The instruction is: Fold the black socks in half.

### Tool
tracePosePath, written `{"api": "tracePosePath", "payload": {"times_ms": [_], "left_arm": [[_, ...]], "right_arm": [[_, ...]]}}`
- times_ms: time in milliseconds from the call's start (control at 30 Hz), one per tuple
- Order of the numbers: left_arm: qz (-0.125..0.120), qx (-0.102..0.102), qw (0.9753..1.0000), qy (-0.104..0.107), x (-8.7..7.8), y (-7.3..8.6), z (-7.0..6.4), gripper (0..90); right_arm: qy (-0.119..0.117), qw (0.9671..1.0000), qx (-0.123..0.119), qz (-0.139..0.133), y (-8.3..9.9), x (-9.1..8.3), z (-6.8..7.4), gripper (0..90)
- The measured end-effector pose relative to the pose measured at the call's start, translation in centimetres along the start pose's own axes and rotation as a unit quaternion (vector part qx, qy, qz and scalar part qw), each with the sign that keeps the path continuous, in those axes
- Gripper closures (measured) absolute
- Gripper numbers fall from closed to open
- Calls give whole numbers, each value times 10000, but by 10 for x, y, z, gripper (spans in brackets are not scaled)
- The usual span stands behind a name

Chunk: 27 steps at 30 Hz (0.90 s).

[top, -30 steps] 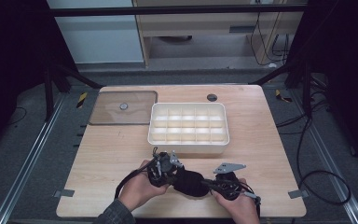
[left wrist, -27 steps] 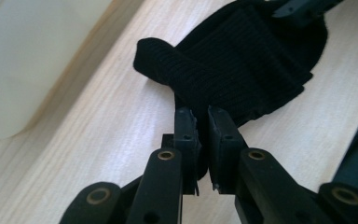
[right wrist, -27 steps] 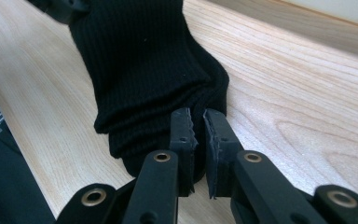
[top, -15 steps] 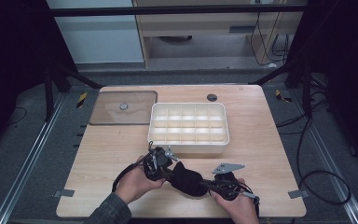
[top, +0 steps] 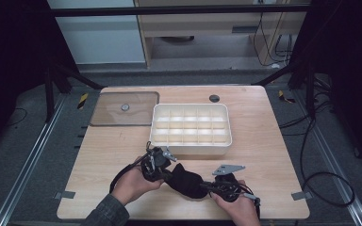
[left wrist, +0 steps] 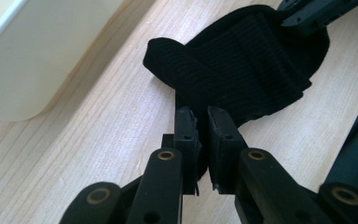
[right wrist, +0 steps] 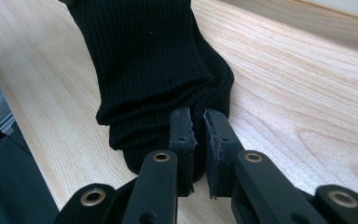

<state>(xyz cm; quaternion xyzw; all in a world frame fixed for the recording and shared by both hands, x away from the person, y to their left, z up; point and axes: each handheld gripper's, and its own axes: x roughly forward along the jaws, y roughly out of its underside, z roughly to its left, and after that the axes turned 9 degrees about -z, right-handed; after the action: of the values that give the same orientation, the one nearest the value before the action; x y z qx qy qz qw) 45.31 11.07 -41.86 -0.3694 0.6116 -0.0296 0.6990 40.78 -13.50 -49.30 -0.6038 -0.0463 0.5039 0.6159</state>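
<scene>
**Black sock pinched at both ends, risk of slip**

Black ribbed knit: one sock [top: 187, 180], and we hold it w/ both tools just in front of the white compartment tray [top: 156, 123], on the near side of the wooden table [top: 268, 155]. Left gripper [left wrist: 200, 140] has its jaws nearly closed on a thin fold at one end of the sock; right gripper [right wrist: 196, 140] has its jaws pressed together on the opposite end, fabric bunched betw. the pads. The sock sags betw. them, its middle low over the wood near the tray's front wall; we can't tell whether it touches.

What could go wrong, as we judge it:
- Both bites are shallow, at the fabric edge. If we pull the ends apart too hard, the knit stretches and one end prob. slips out.
- The left bite takes a thin fold only, so it is the likelier one to let go.
- The left gripper sits close to the tray's front wall; a swing toward it could nudge the tray.
- The sock is thick for a small tray cell; if it goes in there, it may bulge over the dividers.

Count: 1 sock, 2 grippers, 1 tray, 1 clear brown lid [top: 122, 110] left of the tray, 1 small dark disc [top: 214, 98] behind the tray.
</scene>
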Motion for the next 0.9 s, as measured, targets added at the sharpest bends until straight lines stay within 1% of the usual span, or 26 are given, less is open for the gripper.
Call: {"api": "tracePosePath", "payload": {"times_ms": [267,400,433,633,667,733,900], "left_arm": [[-58,90,9999,118,4,-7,-13,827],[-67,168,9997,180,7,-10,-20,828],[-50,236,9995,205,7,-12,-21,828],[-36,339,9991,249,10,-16,-29,829],[-51,301,9992,262,10,-17,-31,829],[-62,334,9990,281,11,-18,-33,829],[-43,427,9986,318,14,-21,-39,829]], "right_arm": [[-31,10000,15,9,0,0,-1,829],[-53,10000,41,10,0,1,-1,829],[-38,10000,50,14,0,1,-1,829],[-56,10000,41,14,0,2,-2,830],[-61,10000,36,15,0,2,-3,831],[-62,10000,13,1,0,2,-3,832],[-78,9999,93,41,0,3,-4,833]]}}
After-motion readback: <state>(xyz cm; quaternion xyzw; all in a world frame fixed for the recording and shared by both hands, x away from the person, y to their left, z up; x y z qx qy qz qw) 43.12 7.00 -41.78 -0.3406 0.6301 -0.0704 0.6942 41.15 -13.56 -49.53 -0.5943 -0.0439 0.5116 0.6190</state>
